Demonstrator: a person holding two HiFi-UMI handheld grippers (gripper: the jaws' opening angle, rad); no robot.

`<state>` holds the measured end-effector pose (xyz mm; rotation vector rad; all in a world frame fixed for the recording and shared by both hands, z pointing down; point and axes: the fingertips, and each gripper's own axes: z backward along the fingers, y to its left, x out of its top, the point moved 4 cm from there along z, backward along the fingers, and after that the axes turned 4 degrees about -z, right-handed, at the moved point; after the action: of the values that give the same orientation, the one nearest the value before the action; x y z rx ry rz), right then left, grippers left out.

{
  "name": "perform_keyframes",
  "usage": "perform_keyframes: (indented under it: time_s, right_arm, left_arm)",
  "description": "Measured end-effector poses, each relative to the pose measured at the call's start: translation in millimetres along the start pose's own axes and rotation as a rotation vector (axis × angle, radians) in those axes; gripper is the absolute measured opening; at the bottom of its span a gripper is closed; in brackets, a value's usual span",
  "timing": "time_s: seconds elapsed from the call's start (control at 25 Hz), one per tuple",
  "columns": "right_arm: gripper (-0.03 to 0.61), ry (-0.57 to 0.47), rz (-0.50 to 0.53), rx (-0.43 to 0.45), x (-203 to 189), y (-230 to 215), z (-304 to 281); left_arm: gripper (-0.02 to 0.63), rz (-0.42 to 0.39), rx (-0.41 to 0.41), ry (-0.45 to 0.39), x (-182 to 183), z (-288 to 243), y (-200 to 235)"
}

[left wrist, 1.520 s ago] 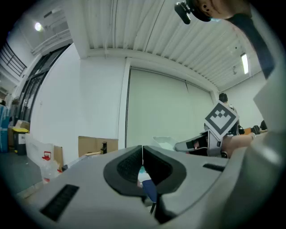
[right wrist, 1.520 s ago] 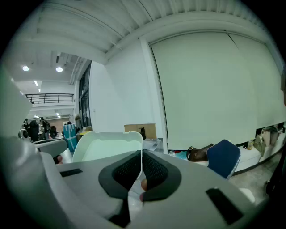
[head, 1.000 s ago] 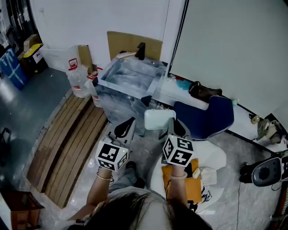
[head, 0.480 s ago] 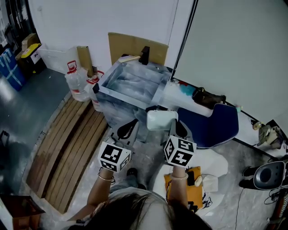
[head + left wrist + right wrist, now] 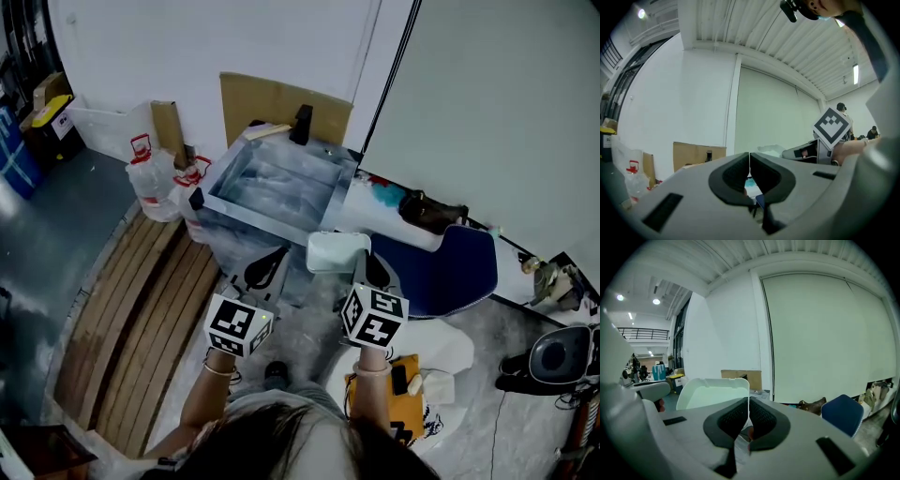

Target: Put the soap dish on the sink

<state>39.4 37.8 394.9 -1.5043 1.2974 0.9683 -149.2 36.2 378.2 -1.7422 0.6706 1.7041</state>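
Observation:
My right gripper [image 5: 367,264] is shut on the edge of a pale green soap dish [image 5: 336,251], held in the air just short of the sink [image 5: 323,210]. In the right gripper view the soap dish [image 5: 711,393] rises upright to the left of the pinched jaws of the right gripper [image 5: 748,411]. The sink is a plastic-wrapped steel basin with a black tap [image 5: 302,122] at its far edge. My left gripper [image 5: 268,266] hangs beside the right one, shut with nothing in it; the left gripper [image 5: 749,168] shows its pads touching.
Cardboard [image 5: 281,101] leans on the wall behind the sink. Water jugs [image 5: 150,184] stand left of it beside a slatted wooden board [image 5: 141,309]. A blue chair [image 5: 441,272], a brown bag [image 5: 429,212] and a white stool with an orange bag [image 5: 394,394] lie to the right.
The view has shifted a little closer to the sink. Both grippers keep their hold and stance, with the soap dish still in the right one.

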Motion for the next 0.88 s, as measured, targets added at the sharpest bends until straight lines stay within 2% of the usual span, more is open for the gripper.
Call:
perform_keyframes:
  time_s: [0.36, 0.88]
  right_arm:
    - [0.028, 0.001, 0.009, -0.036, 7.3, 7.1, -15.5]
    - [0.028, 0.017, 0.005, -0.044, 11.7, -10.0, -57.2]
  left_arm:
    - [0.011, 0.018, -0.044, -0.015, -0.5, -18.5, 18.5]
    - [0.011, 0.018, -0.075, -0.004, -8.6, -64.9, 29.3]
